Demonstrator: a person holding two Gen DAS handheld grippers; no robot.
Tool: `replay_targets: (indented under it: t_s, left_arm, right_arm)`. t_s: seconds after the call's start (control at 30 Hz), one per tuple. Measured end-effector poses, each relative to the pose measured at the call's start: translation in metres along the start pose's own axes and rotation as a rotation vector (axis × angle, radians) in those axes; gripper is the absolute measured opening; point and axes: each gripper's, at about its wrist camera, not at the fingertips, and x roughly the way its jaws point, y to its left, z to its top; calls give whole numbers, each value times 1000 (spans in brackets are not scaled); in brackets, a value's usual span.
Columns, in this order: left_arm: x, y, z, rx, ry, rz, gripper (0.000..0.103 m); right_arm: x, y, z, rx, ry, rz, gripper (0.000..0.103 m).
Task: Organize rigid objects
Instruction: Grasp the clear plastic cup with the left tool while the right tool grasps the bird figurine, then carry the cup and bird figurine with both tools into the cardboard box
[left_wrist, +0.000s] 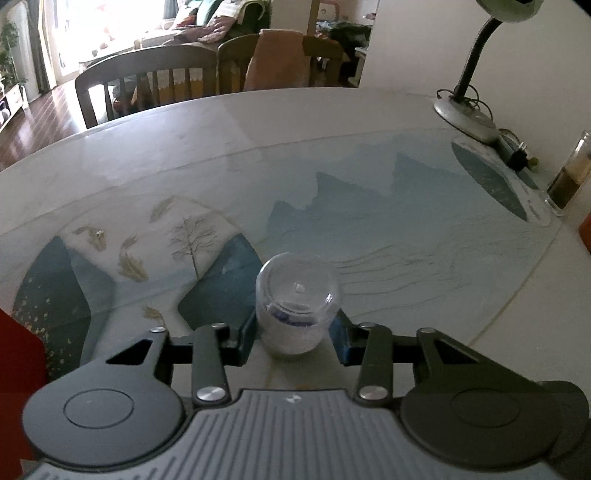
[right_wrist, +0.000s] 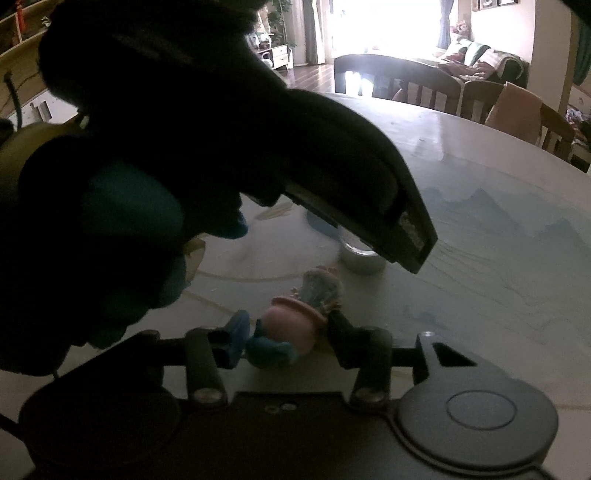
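Progress looks early — both objects sit on the table (left_wrist: 369, 122), neither yet put anywhere. On the left, the left gripper (left_wrist: 295, 334) has its blue pads pressed to the sides of a small clear jar (left_wrist: 297, 302) standing upright. On the right, the right gripper (right_wrist: 282, 338) straddles a little potted cactus toy (right_wrist: 303, 314); whether its pads press it I cannot tell, the view is so dark. The round tabletop carries a painted mountain scene, with a desk lamp (left_wrist: 469, 92) and a glass (left_wrist: 570, 173) at its far edge, chairs (left_wrist: 147, 81) and a bright window beyond.
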Motion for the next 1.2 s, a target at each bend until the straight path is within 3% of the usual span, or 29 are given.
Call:
replay_targets:
  t_s: [0.17,0.23,0.6,0.87,1.2]
  left_arm:
    - [-7,-1,0,-9,-10,1,41]
    - [-10,-1,0,-15,-11,5,41]
    - [-44,7,-4,-67,-42,9,41]
    - [-82,11,-12,-96,-58,4,41]
    - [-148,32,-23,-126,-92,26,41]
  right_arm:
    - [-4,-1,-2,25,4,-9,44]
    - [-9,-1,-4,32,0,-14,37]
    - [-44,-6,-20,130,-17,-38,36]
    - [-74,-21,2,176,-88,-54,36]
    - [-119,5,35,144,-192,-31,37]
